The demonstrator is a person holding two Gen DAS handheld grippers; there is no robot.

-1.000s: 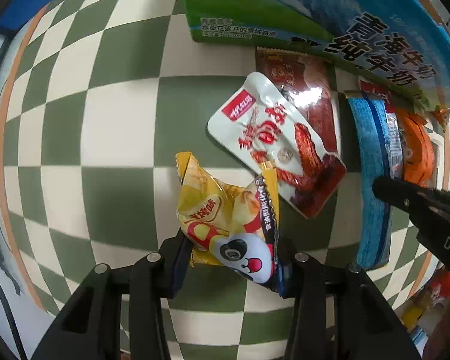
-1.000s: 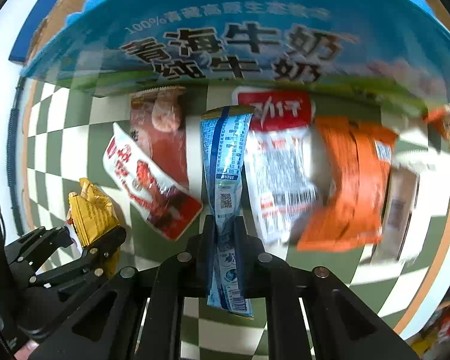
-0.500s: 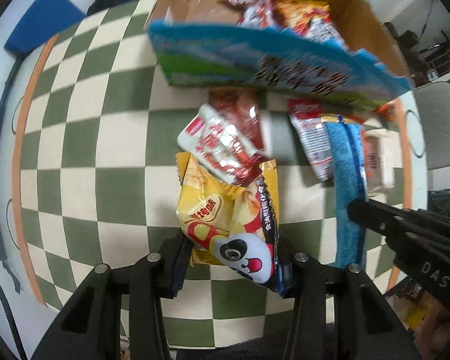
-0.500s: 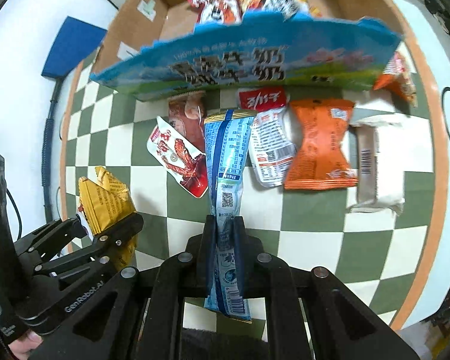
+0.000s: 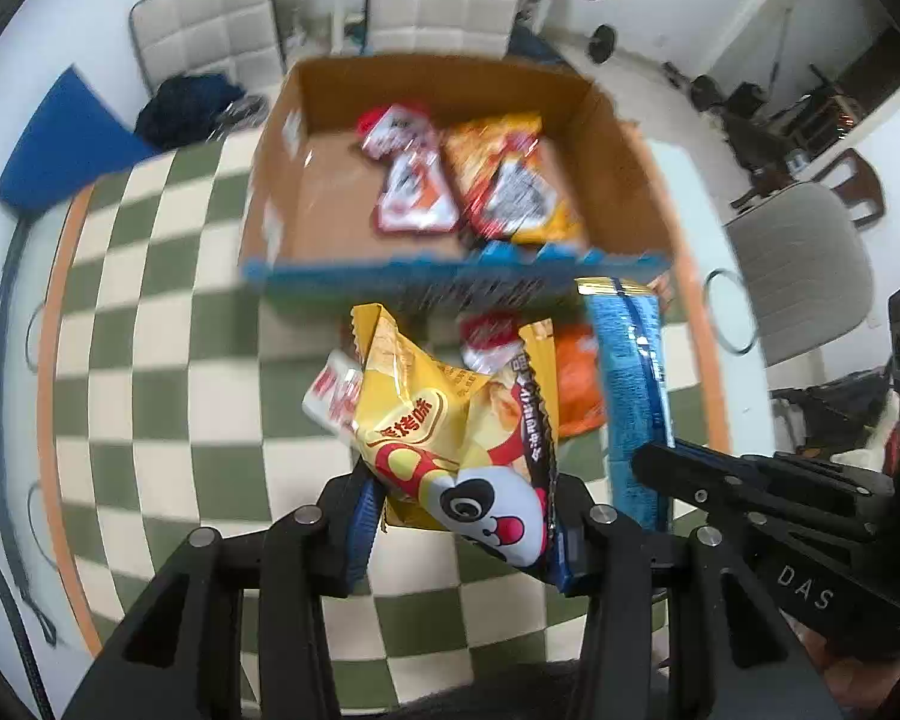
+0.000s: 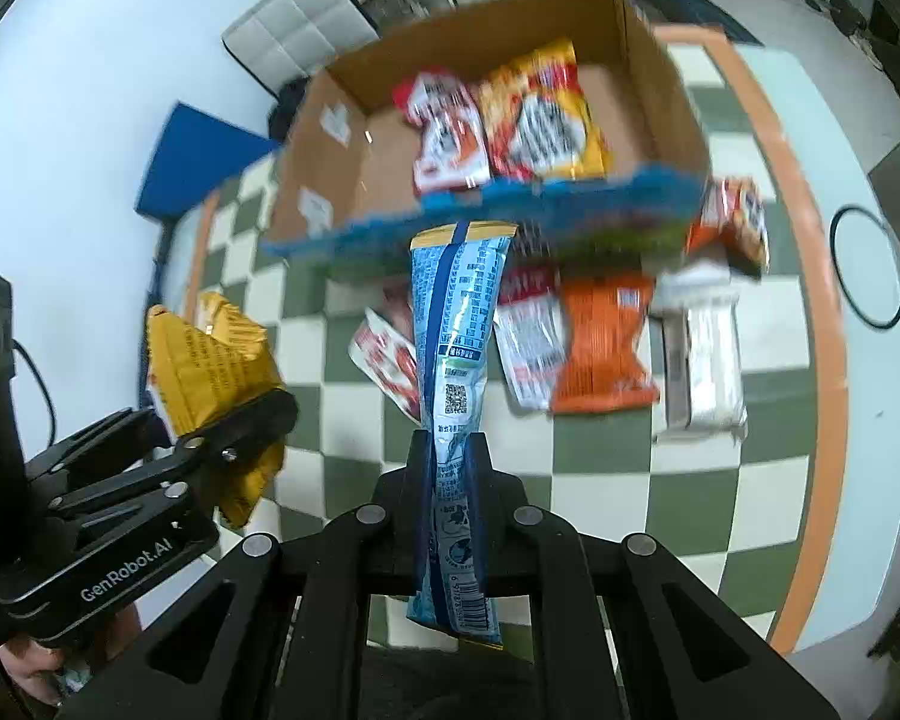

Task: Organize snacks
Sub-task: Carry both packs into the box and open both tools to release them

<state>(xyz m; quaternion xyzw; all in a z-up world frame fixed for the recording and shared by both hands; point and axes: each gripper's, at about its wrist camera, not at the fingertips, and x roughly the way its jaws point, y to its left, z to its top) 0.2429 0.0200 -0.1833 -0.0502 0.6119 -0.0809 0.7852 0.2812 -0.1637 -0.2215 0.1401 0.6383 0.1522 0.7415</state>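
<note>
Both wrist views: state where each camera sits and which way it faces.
Left wrist: on the left gripper, facing down-forward past its yellow chip bag at the cardboard box; right gripper intrudes.
Right wrist: on the right gripper, facing the box past its blue packet; left gripper at left.
Shared: box, checkered tablecloth, both held snacks.

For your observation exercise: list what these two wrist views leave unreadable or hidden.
- Left wrist: print on the box front wall, motion-blurred.
- Left wrist: orange packet, mostly hidden behind the yellow chip bag.
- Right wrist: red-and-white pouch, partly covered by the blue packet.
</note>
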